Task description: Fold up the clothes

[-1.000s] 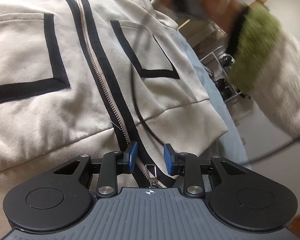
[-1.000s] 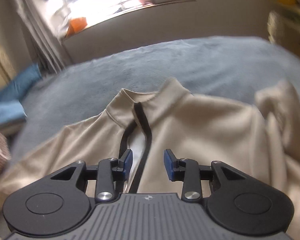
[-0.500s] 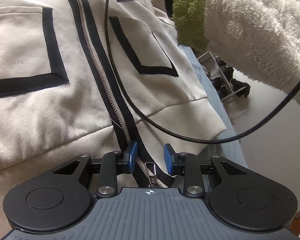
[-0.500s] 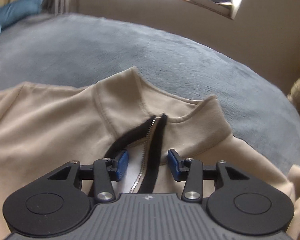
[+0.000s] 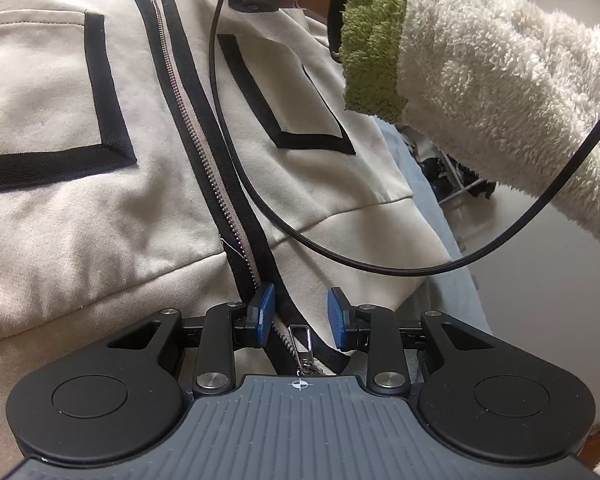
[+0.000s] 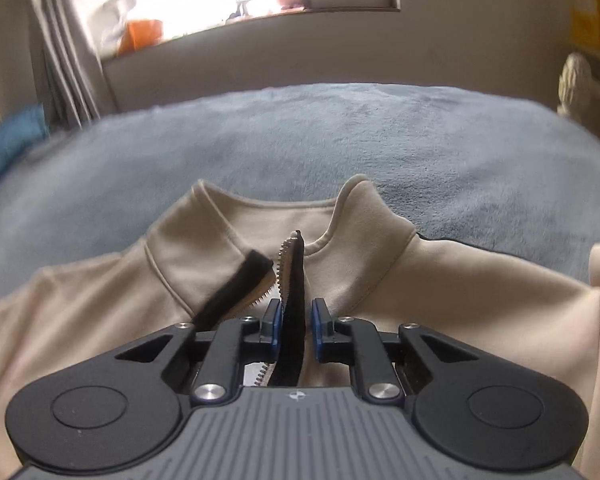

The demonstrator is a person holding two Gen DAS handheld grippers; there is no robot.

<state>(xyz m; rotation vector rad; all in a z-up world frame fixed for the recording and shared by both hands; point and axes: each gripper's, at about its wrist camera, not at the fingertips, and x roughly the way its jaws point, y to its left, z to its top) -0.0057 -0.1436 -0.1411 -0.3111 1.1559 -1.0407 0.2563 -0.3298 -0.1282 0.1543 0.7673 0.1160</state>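
A beige zip jacket with black trim lies spread on a blue-grey bed cover. In the left wrist view my left gripper is open at the hem, its pads either side of the zipper and its metal pull. In the right wrist view the jacket's collar lies open. My right gripper has narrowed around the black zipper edge that stands up between its pads, with small gaps showing on both sides.
The person's arm in a fleecy white sleeve with green cuff reaches across, trailing a black cable. The bed cover stretches to a wall with a window sill. A blue pillow lies at the left.
My right gripper has moved in on the collar's zipper edge and its jaws have narrowed around it. The left gripper has stayed put at the hem.
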